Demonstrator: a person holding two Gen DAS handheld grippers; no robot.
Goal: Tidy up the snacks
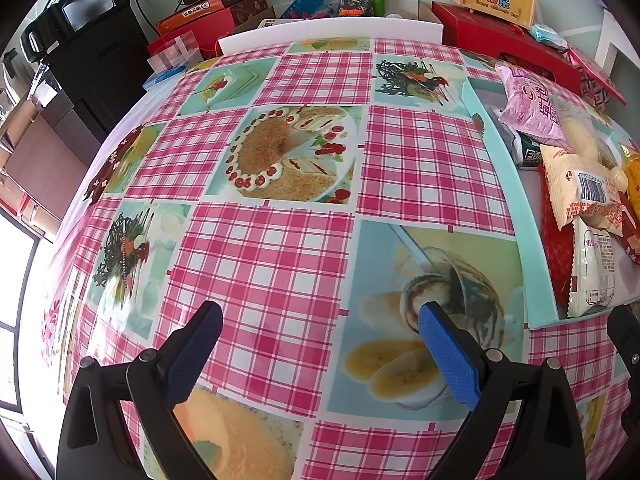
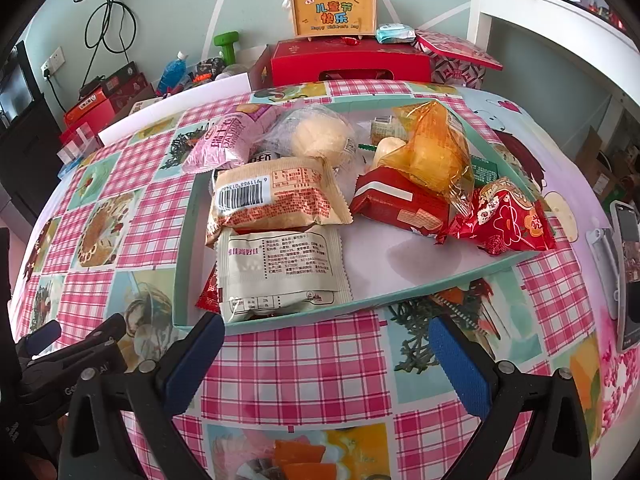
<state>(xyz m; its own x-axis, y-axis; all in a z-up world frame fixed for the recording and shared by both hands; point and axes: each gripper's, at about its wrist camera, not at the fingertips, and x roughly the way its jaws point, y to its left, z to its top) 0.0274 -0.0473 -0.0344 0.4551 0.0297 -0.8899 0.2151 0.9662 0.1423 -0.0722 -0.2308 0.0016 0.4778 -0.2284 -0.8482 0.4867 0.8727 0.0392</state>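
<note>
A shallow teal box [image 2: 182, 264] on the checked tablecloth holds several snack packets: a white one [image 2: 280, 268] at the front, a beige barcode packet [image 2: 276, 196], a pink packet [image 2: 224, 140], a clear bun bag [image 2: 320, 132], an orange bag [image 2: 436, 152] and red packets [image 2: 504, 216]. My right gripper [image 2: 326, 344] is open just in front of the box, empty. My left gripper [image 1: 320, 338] is open over bare tablecloth, left of the box [image 1: 516, 200], empty. The left gripper also shows at the left edge of the right wrist view [image 2: 68, 344].
Red gift boxes [image 2: 348, 60], a yellow carry case [image 2: 334, 10], a green dumbbell [image 2: 226, 42] and a blue bottle [image 2: 172, 70] crowd the far side. A white foam strip [image 1: 332, 32] lies along the table's back edge. A phone on a stand [image 2: 624, 264] sits at right.
</note>
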